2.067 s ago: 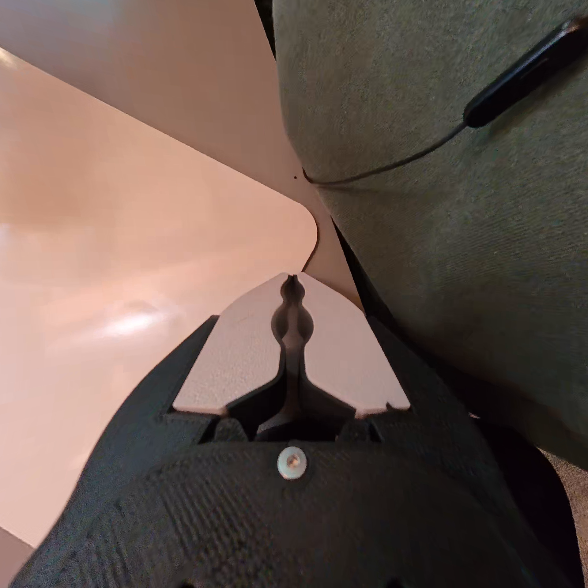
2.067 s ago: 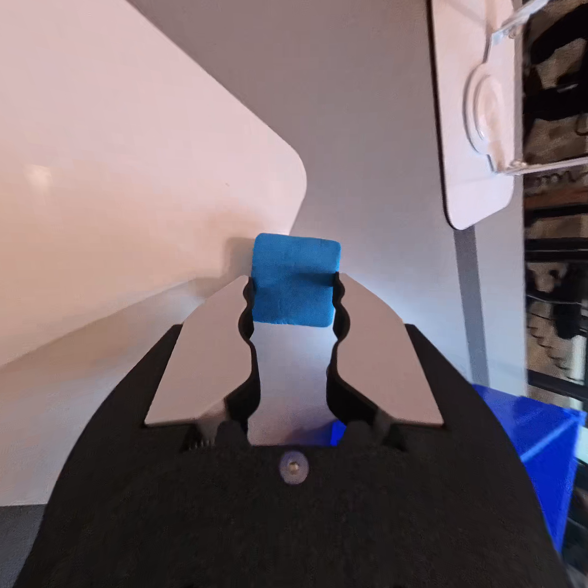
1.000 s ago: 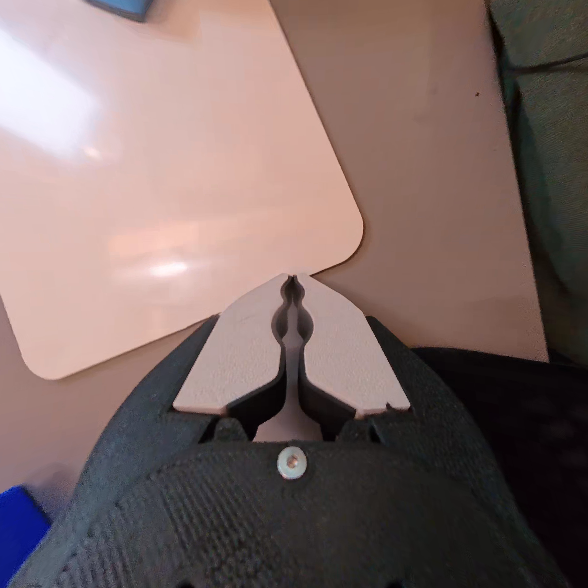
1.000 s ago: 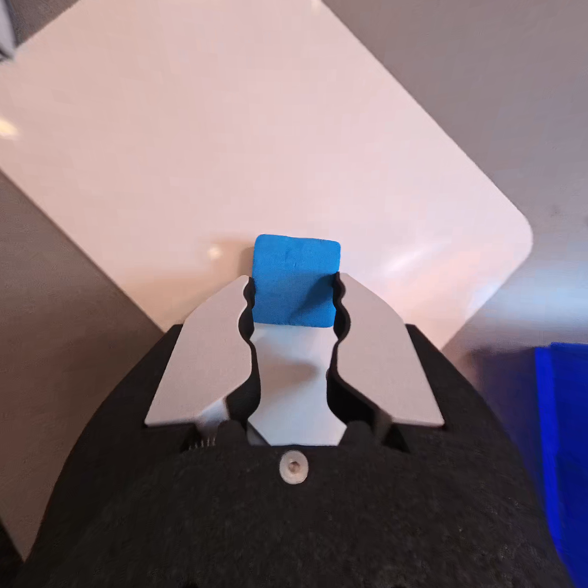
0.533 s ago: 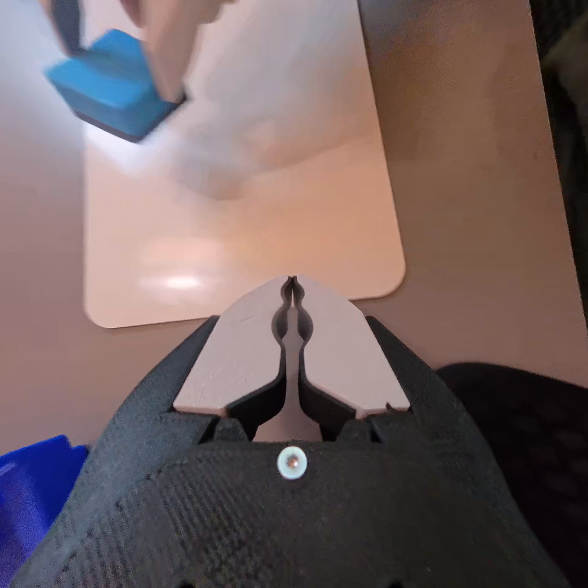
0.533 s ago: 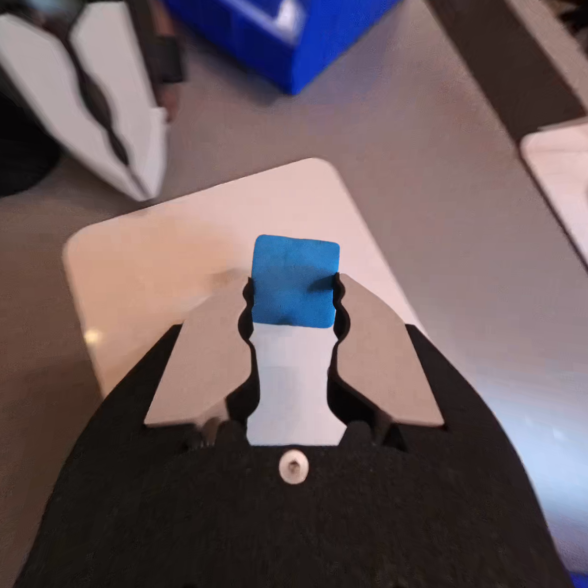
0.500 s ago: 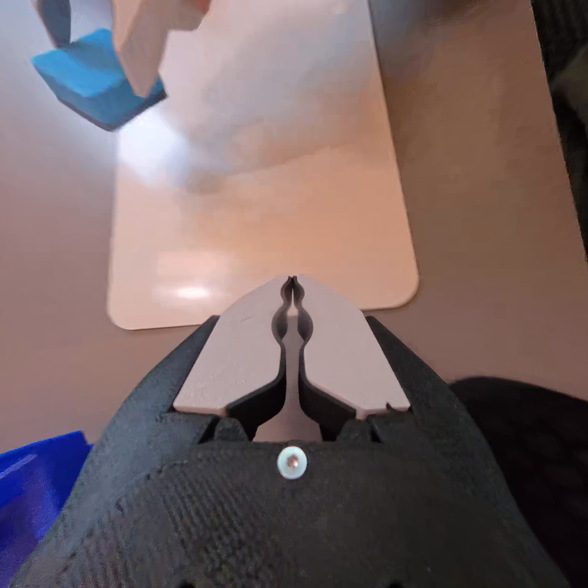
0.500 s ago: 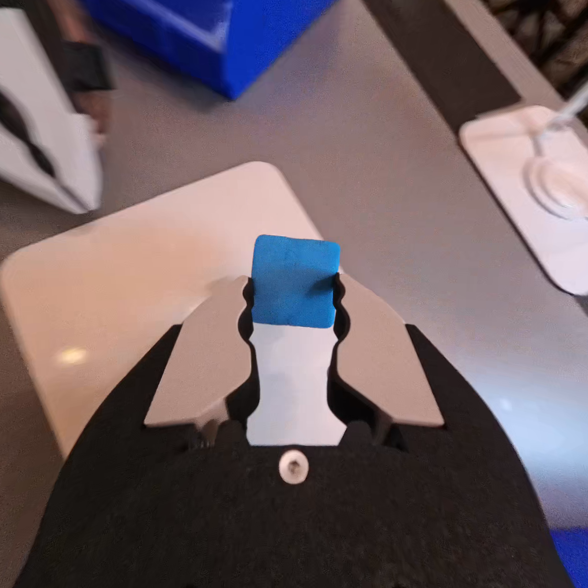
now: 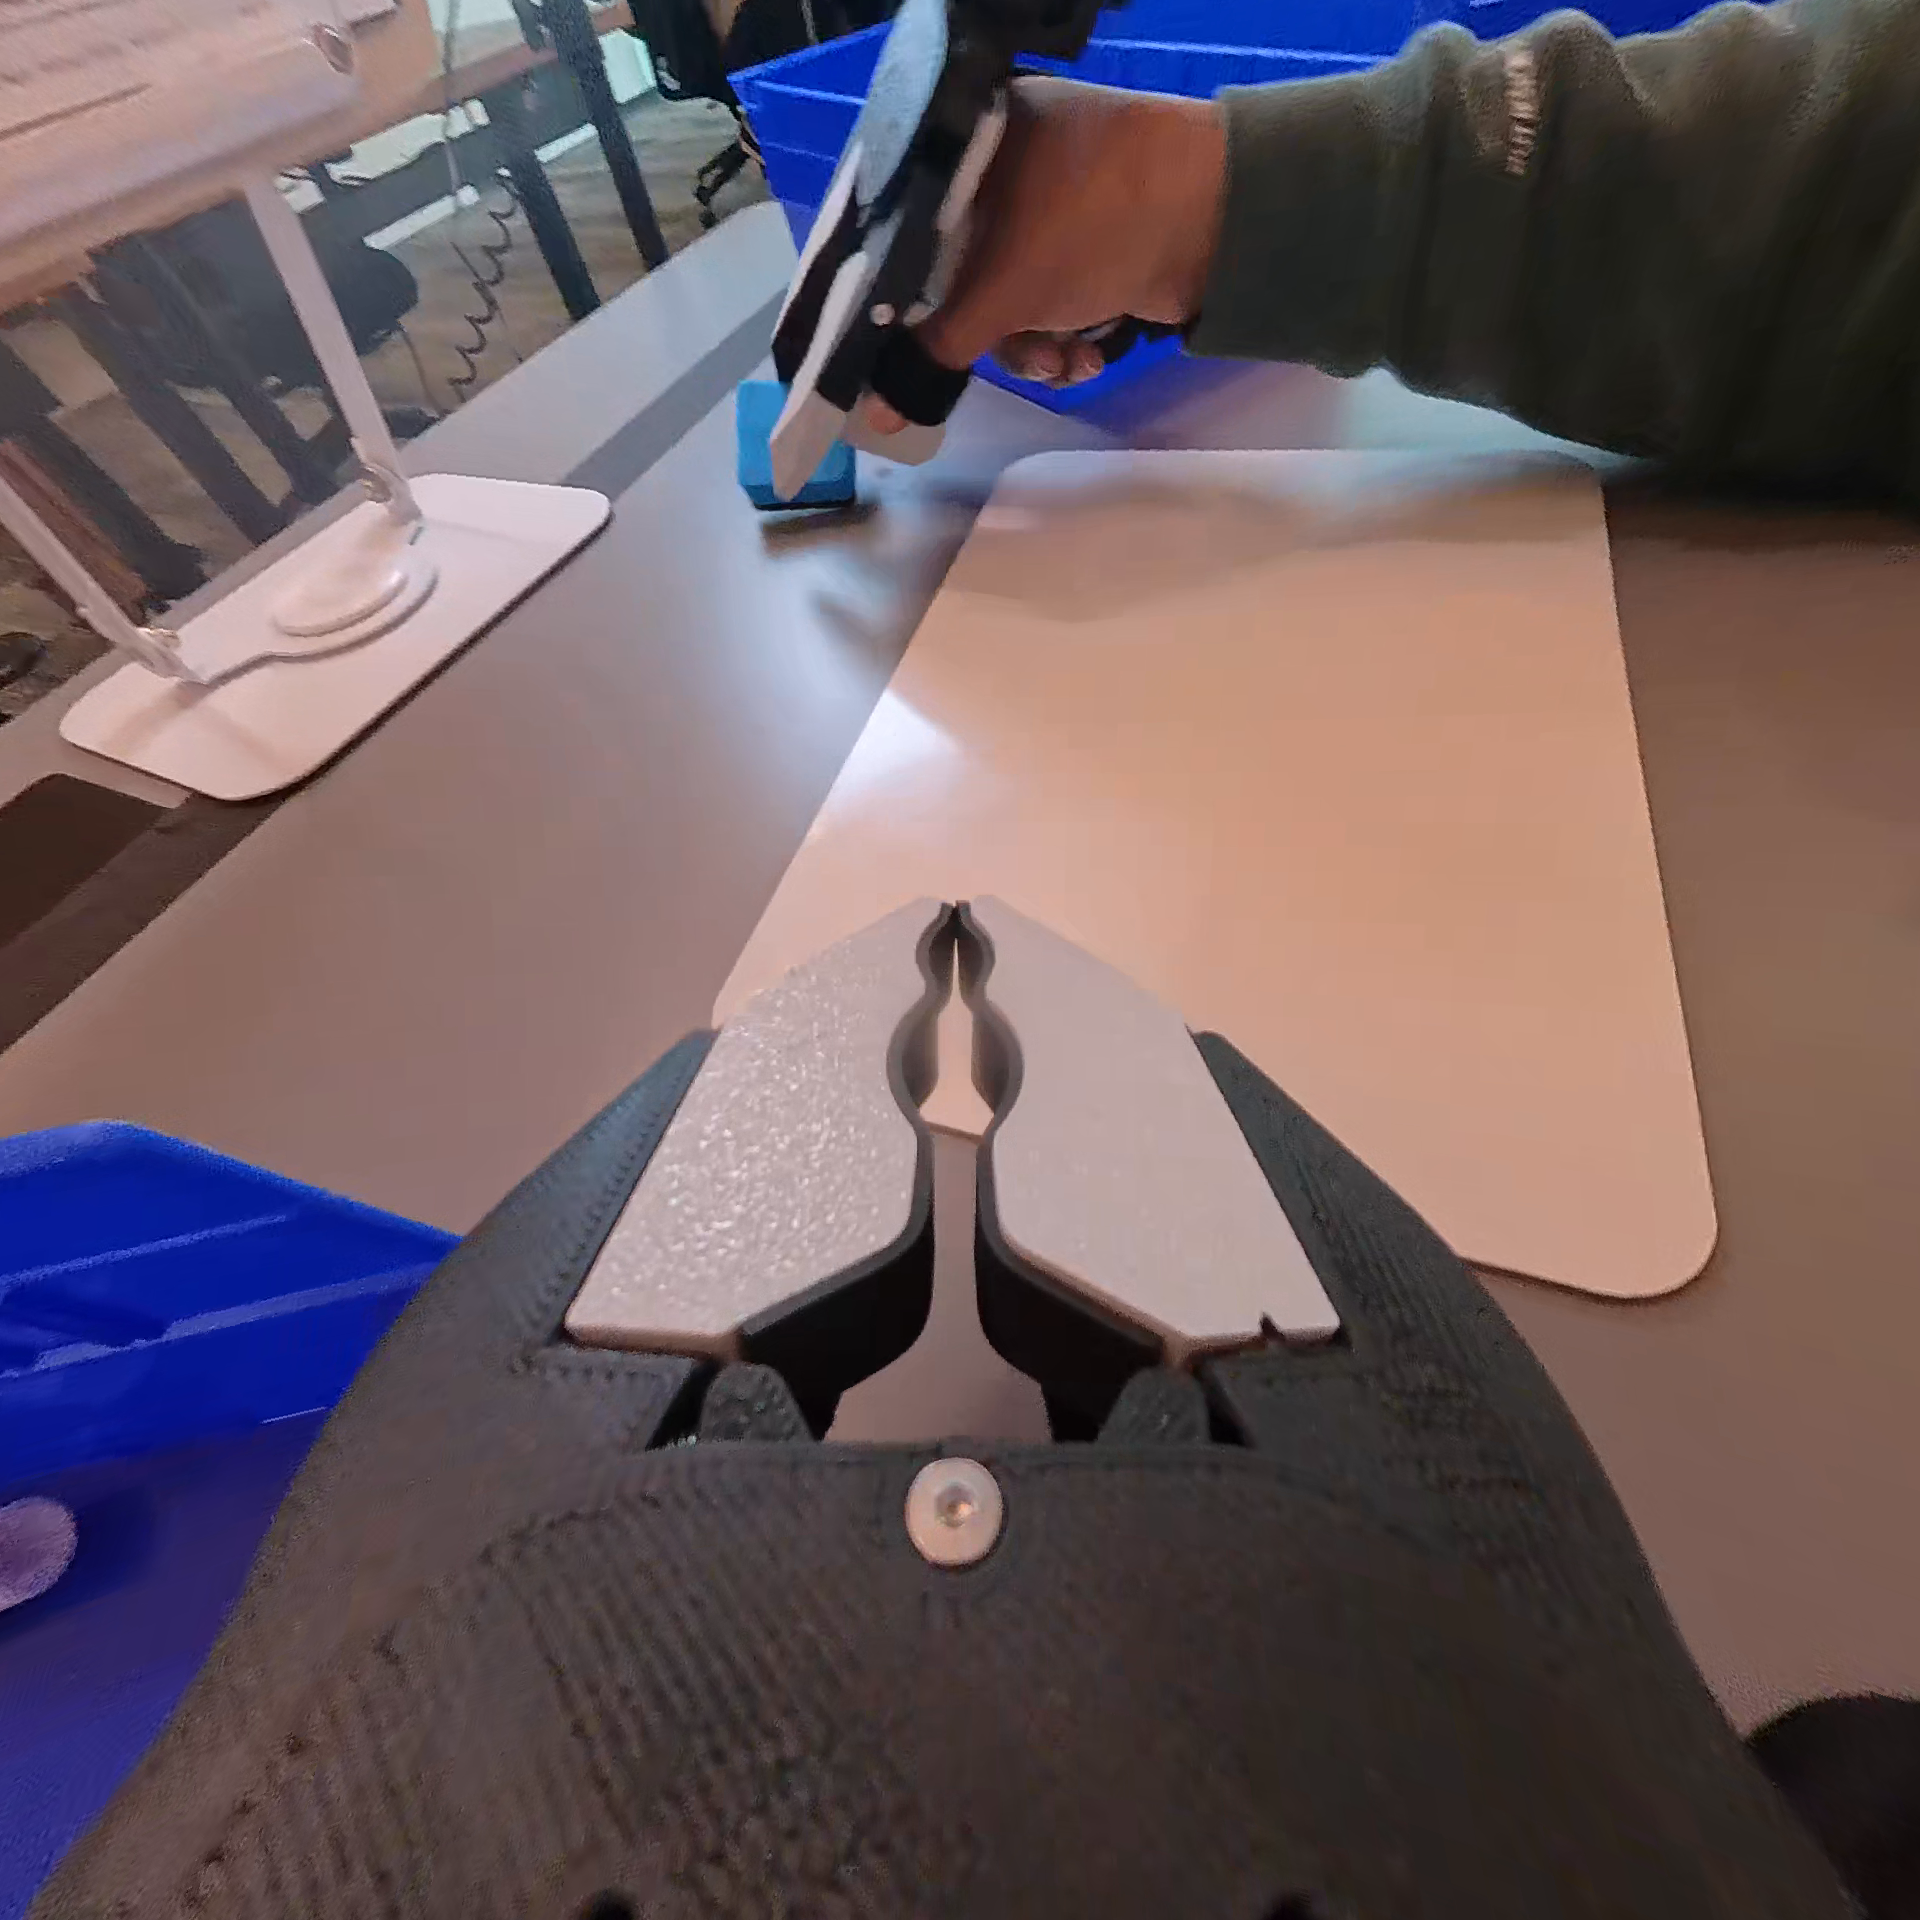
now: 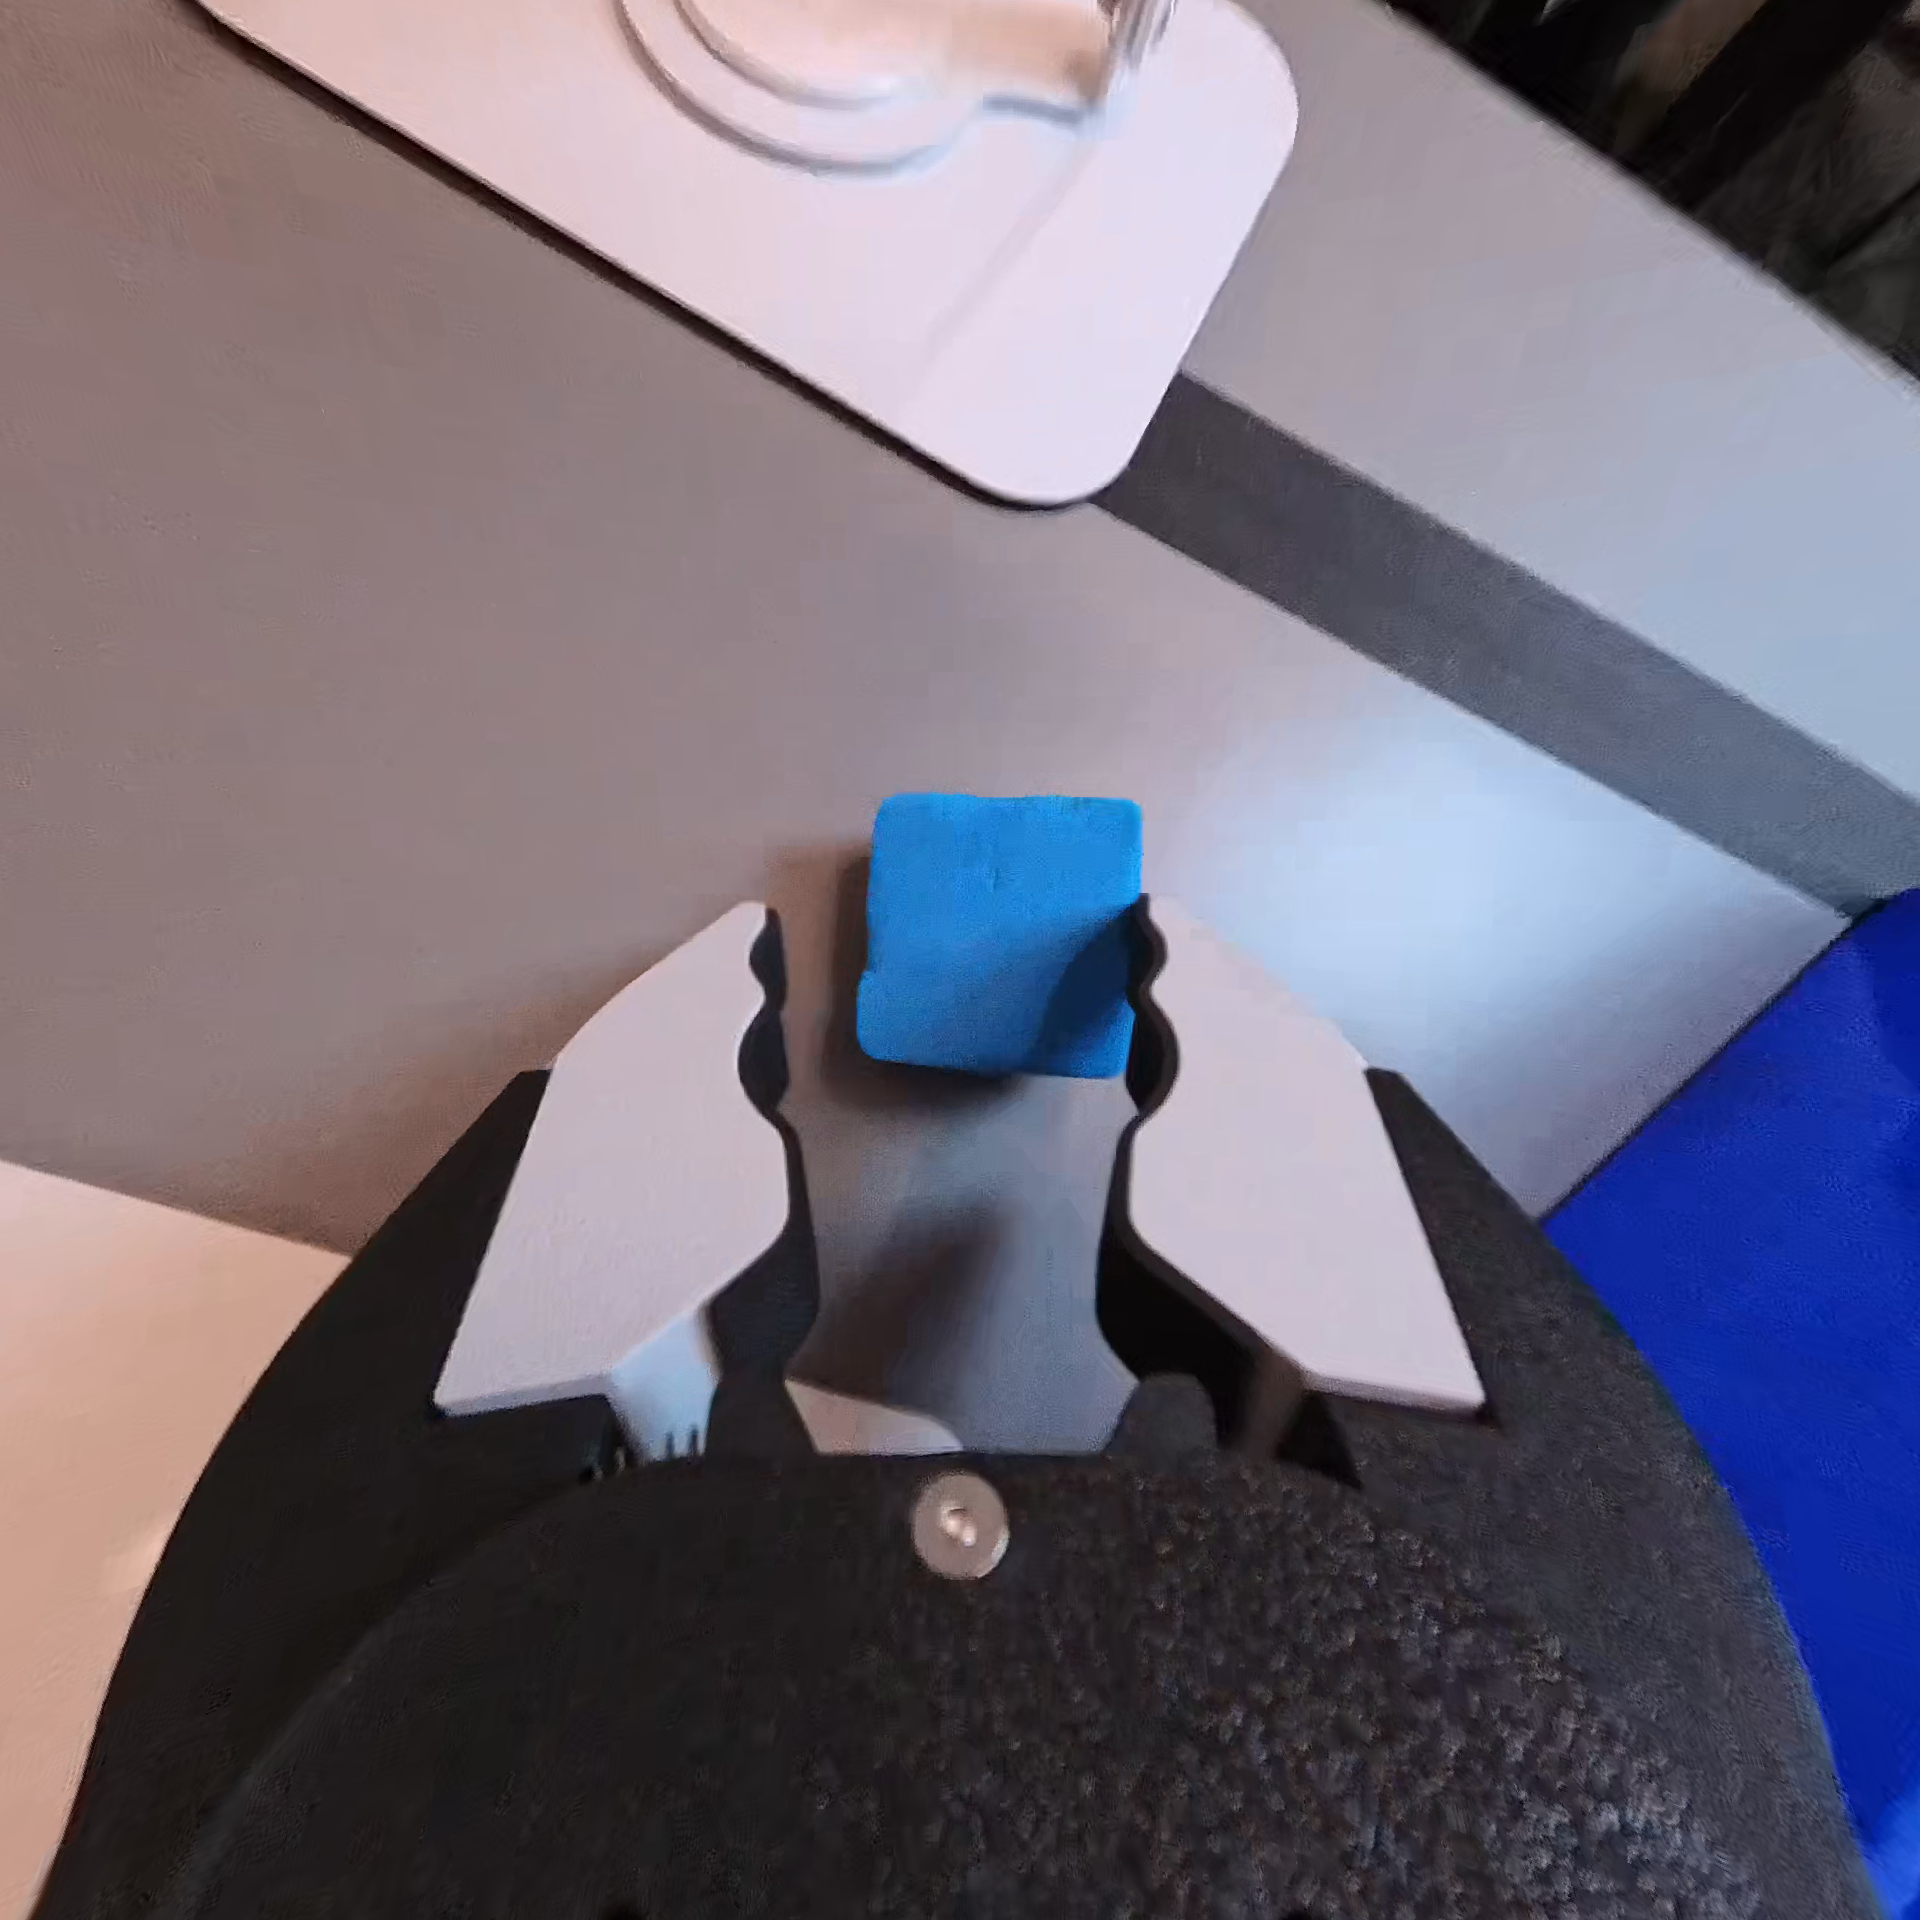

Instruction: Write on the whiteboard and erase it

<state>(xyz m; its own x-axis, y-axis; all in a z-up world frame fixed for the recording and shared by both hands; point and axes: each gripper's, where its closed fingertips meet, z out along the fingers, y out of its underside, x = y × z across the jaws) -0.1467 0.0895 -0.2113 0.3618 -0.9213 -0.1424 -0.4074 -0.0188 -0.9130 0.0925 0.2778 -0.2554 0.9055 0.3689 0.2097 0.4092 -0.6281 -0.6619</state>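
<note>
The blue eraser (image 10: 995, 935) is seen resting on the desk (image 10: 416, 675) just off the far-left corner of the whiteboard (image 9: 1299, 831), between the spread fingers of the right gripper (image 10: 951, 935), touching only one. The left gripper (image 9: 956, 914) is pressed together, empty, over the board's near edge.

**Hidden, cropped, blurred**

Small blue foam eraser block (image 9: 795, 457): near face partly covered by right gripper (image 9: 831, 436) in left wrist view. White flat-based stand (image 9: 312, 613): top cropped; its base (image 10: 831, 208) is blurred and cut by the top edge in right wrist view. Blue plastic bin (image 9: 156, 1299): cut by left edge, contents unclear. Pale rounded-corner whiteboard (image 10: 125, 1403): only a corner shows in right wrist view.
</note>
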